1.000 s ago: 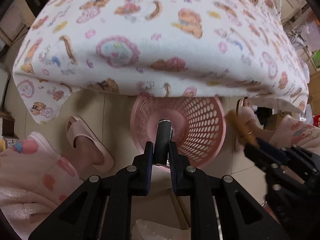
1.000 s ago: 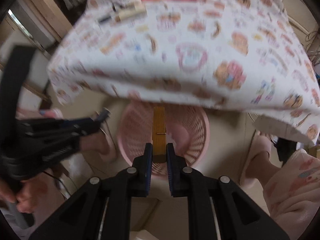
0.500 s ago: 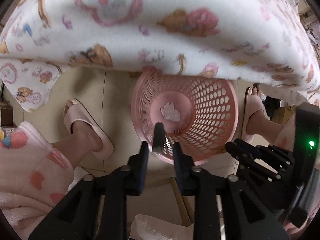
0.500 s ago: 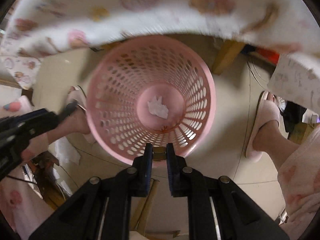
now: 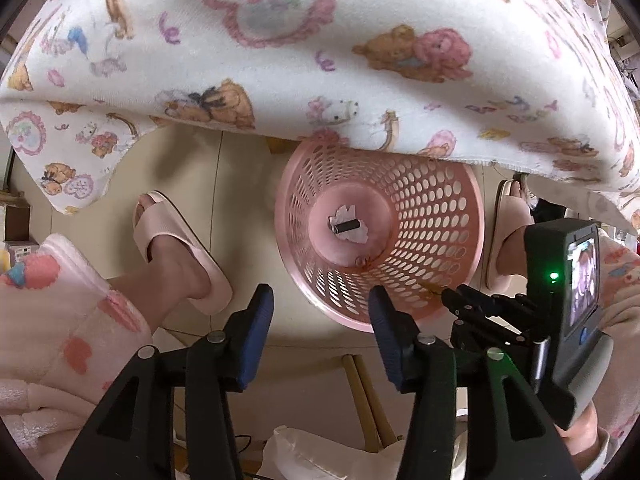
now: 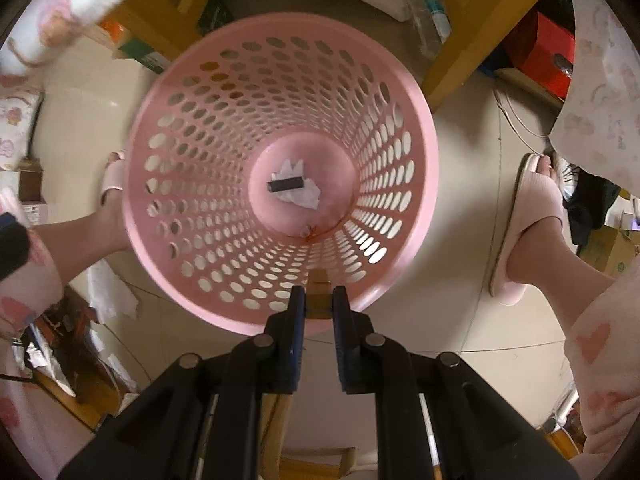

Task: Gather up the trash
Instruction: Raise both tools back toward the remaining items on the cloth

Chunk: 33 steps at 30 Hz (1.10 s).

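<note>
Down on the pale floor stands a pink perforated basket [image 6: 280, 168], and everything else is best placed from it. At the middle of its solid bottom a small black cylinder [image 6: 285, 185] lies on its side across a crumpled scrap of white paper [image 6: 298, 192]; the left wrist view shows the same pair [image 5: 347, 225] from the other side. The left gripper [image 5: 320, 312] hangs over the basket's near rim, pointing down, its jaws opening with nothing between the blue pads [image 5: 256, 332]. The right gripper [image 6: 318, 304] also points down above the near rim, and its jaws are pinched on a yellowish wooden piece [image 6: 319, 294] whose end juts just past the fingertips toward the basket wall; what the piece is cannot be told from the small part showing. In the left wrist view the right gripper [image 5: 448, 295] reaches toward the basket's rim from the side. A cloth printed with bears and hearts [image 5: 320, 52] drapes over the far edge of the basket. A person's foot in a pink slipper stands on either side of the basket, one [image 6: 532, 224] well clear of it and the other [image 6: 114, 176] close against its wall.
</note>
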Each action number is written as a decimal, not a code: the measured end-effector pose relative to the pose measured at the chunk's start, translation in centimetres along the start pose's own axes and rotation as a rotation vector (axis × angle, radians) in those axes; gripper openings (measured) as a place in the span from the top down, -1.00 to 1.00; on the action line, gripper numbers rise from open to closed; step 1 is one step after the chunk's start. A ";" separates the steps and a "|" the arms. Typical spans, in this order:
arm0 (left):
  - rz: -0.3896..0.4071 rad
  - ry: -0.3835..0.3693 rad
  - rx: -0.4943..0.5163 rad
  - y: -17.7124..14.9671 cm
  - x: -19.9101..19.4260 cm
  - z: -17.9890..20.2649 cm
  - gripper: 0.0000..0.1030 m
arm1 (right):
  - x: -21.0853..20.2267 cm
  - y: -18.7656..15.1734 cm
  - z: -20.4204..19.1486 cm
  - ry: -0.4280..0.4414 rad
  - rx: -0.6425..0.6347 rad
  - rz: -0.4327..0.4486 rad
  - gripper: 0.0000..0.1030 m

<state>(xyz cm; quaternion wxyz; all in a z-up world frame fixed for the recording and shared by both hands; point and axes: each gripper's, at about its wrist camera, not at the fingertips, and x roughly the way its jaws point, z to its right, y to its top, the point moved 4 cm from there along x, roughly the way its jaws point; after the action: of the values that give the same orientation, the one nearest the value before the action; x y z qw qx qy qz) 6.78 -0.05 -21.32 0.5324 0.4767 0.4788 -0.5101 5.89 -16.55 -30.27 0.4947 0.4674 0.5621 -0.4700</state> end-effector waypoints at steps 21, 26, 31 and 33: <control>0.587 0.044 0.031 0.8 -13.7 -1.0 -0.43 | -16.9 -0.4 0.1 -0.060 0.015 0.592 -0.42; 0.688 0.032 0.001 0.7 -15.9 -2.0 -0.59 | -21.2 -0.6 0.4 -0.104 0.015 0.780 -0.65; 0.768 0.108 0.040 0.4 -17.2 -1.3 -0.86 | -23.1 -0.8 0.7 -0.042 0.027 0.853 -0.85; 0.771 0.136 0.066 0.2 -17.2 -0.9 -0.86 | -23.4 -1.0 0.9 -0.054 0.036 0.868 -0.88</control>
<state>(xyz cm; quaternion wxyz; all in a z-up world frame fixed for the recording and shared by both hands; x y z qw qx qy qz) 6.59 2.36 -4.26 0.6364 0.6712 0.2821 -0.2549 6.74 -18.98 -7.02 0.6526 0.6566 0.2921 -0.2401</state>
